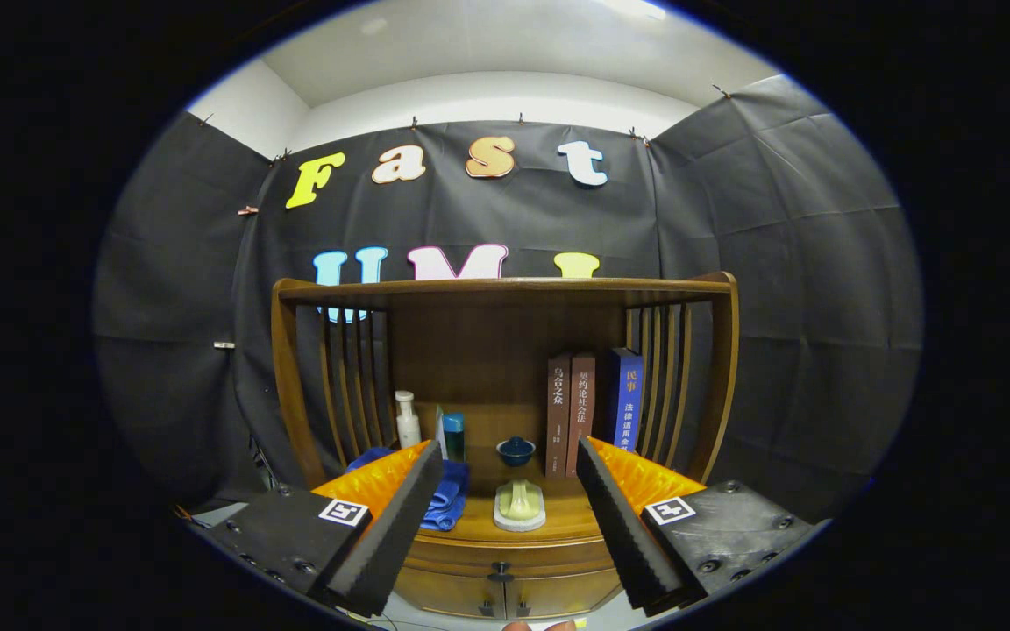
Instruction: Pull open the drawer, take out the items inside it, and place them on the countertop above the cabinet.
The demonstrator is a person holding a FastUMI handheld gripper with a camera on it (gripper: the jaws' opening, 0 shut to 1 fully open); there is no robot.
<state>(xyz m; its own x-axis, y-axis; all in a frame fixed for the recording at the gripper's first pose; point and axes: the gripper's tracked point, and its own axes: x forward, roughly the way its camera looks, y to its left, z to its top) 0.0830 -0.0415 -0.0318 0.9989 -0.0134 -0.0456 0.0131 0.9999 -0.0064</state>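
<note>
A booth walled in black cloth is being viewed, with a wooden cabinet (505, 421) standing against its back. On the countertop (487, 526) are being displayed a white pump bottle (407, 420), a teal box (453, 436), a small dark blue bowl (515, 450), three upright books (591, 412), a folded blue cloth (445, 499) and a pale scrubbing brush (520, 506). The gripper (501, 504) is being held released, fingers spread wide before the countertop. The drawer (500, 561), with its dark knob (500, 575), is being kept closed just below.
</note>
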